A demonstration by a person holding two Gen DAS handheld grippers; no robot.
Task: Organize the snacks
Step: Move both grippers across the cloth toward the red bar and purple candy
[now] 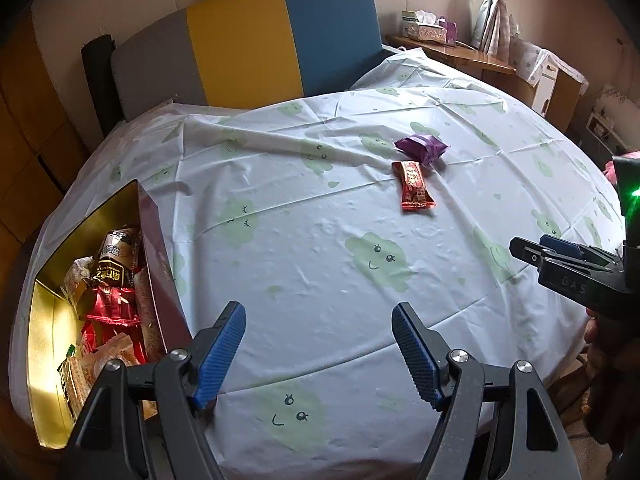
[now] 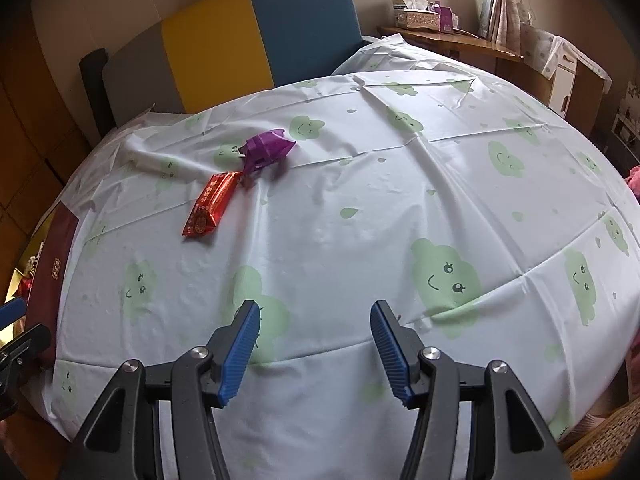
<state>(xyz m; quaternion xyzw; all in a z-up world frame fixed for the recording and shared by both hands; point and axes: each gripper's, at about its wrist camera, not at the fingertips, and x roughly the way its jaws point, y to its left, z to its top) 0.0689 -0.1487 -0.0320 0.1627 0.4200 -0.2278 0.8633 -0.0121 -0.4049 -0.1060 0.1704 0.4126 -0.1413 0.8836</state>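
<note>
A red snack packet [image 1: 416,191] and a purple snack packet [image 1: 421,147] lie side by side on the cloud-print tablecloth [image 1: 320,240], far from both grippers. They also show in the right wrist view, the red packet [image 2: 212,205] and the purple packet [image 2: 266,151]. A dark red box with a gold inside [image 1: 60,280] holds several snack packets at the table's left edge. My left gripper [image 1: 319,352] is open and empty, just right of the box. My right gripper [image 2: 315,350] is open and empty above the tablecloth; it also shows at the right in the left wrist view [image 1: 532,250].
A grey, yellow and blue chair back [image 1: 248,40] stands behind the table. A wooden side table [image 1: 452,50] with tissue boxes is at the back right. The box's red wall [image 2: 56,268] shows at the left of the right wrist view.
</note>
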